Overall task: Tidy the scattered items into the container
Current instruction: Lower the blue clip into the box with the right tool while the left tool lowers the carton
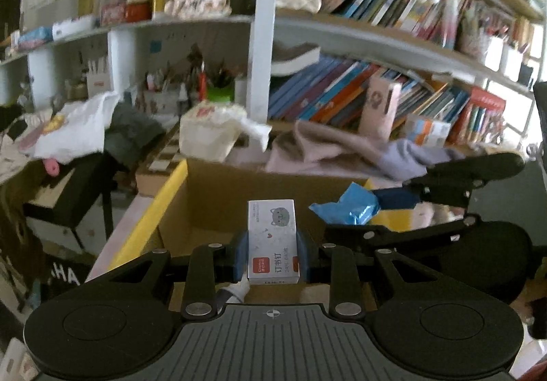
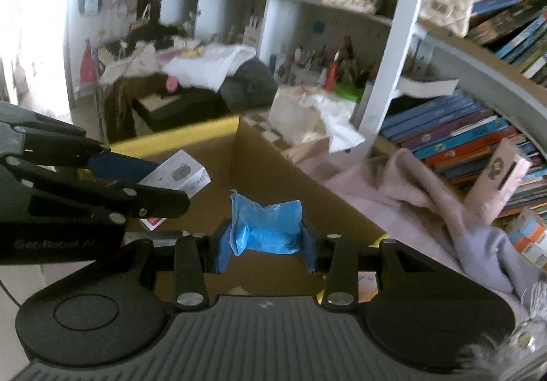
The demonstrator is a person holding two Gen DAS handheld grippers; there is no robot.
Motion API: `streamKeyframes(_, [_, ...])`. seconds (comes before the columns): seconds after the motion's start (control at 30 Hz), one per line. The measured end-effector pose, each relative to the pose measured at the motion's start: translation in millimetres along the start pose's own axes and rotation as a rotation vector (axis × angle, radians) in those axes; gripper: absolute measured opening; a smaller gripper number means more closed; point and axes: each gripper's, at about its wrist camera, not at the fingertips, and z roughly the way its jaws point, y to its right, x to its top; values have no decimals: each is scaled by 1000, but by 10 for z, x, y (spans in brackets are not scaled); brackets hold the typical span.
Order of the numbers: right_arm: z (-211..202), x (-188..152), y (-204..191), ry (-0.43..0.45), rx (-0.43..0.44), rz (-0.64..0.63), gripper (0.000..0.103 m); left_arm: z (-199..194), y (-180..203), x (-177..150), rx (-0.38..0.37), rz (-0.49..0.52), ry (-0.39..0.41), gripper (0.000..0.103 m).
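My left gripper is shut on a small white staple box with a grey cat print and a red label, held above the open cardboard box with yellow-edged flaps. My right gripper is shut on a crumpled blue plastic packet, also over the cardboard box. The right gripper with its blue packet shows at the right of the left wrist view. The left gripper with the staple box shows at the left of the right wrist view.
Pink and lilac cloths lie behind the box on the desk. A shelf of books stands behind. A pink carton leans on the books. A cream bag and a black stool are at the left.
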Motion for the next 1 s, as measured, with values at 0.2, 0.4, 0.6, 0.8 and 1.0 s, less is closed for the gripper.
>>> streamKeyframes(0.2, [473,-19,45,-101,10,-72,38,289,-18,-72,2,10,-79,28])
streamKeyframes(0.4, [764,-16,87,-168,21,-133,38,477,-34,-105,1,12,-127,29])
streamKeyframes(0.6, [923,-37,72,-246,34,-201,38,582,-31,-153,-7,21,-176,29])
streamKeyframes(0.8, [952,-81,86,-270,11,-213,38,585,-57,-186,-22,4,-183,29])
streamKeyframes(1.0, [861,-78,61,-246,9,-177,47,461,-60,-151,-31,6,-147,39])
